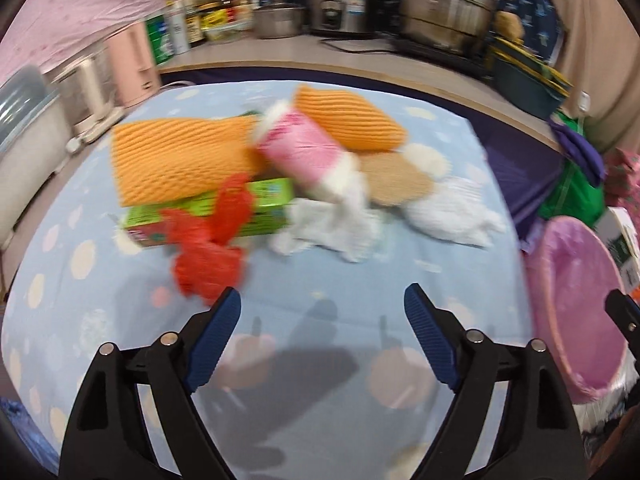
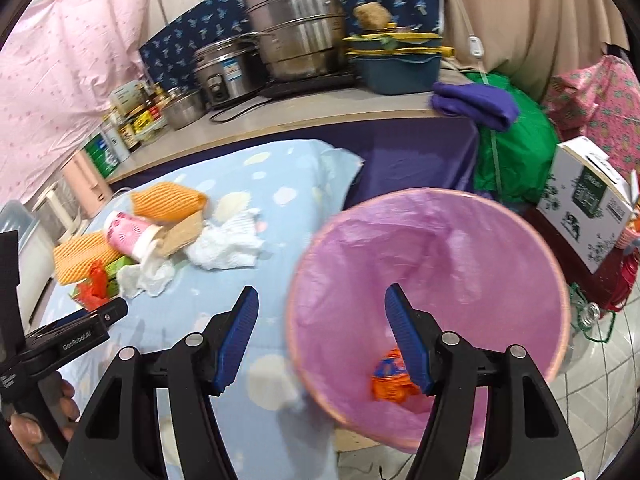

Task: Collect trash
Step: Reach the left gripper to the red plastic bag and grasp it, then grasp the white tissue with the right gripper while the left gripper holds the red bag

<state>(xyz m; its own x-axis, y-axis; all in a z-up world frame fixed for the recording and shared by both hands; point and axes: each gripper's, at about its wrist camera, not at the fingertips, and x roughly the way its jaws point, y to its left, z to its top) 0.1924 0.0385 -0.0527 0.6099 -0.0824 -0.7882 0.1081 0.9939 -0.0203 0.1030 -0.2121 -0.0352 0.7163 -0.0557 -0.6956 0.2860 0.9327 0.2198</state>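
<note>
The left wrist view looks forward and down along the left gripper (image 1: 322,304), low over the blue spotted tablecloth (image 1: 340,276), facing the trash pile (image 1: 280,184) near ahead and the counter beyond. The right wrist view sits further right, above the pink-lined bin (image 2: 432,240) beside the table (nearly straight down into it). Both share the pile (image 2: 168,240), the cloth (image 2: 224,296), the bin (image 1: 576,280) and the counter's steel pots (image 1: 444,0) (image 2: 296,24).

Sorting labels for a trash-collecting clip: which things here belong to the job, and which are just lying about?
Job: orange foam nets, pink cup, red mesh, green box, white tissues, cardboard scrap, pink-lined bin.
Lying about: steamer pots, rice cooker, purple cloth.
</note>
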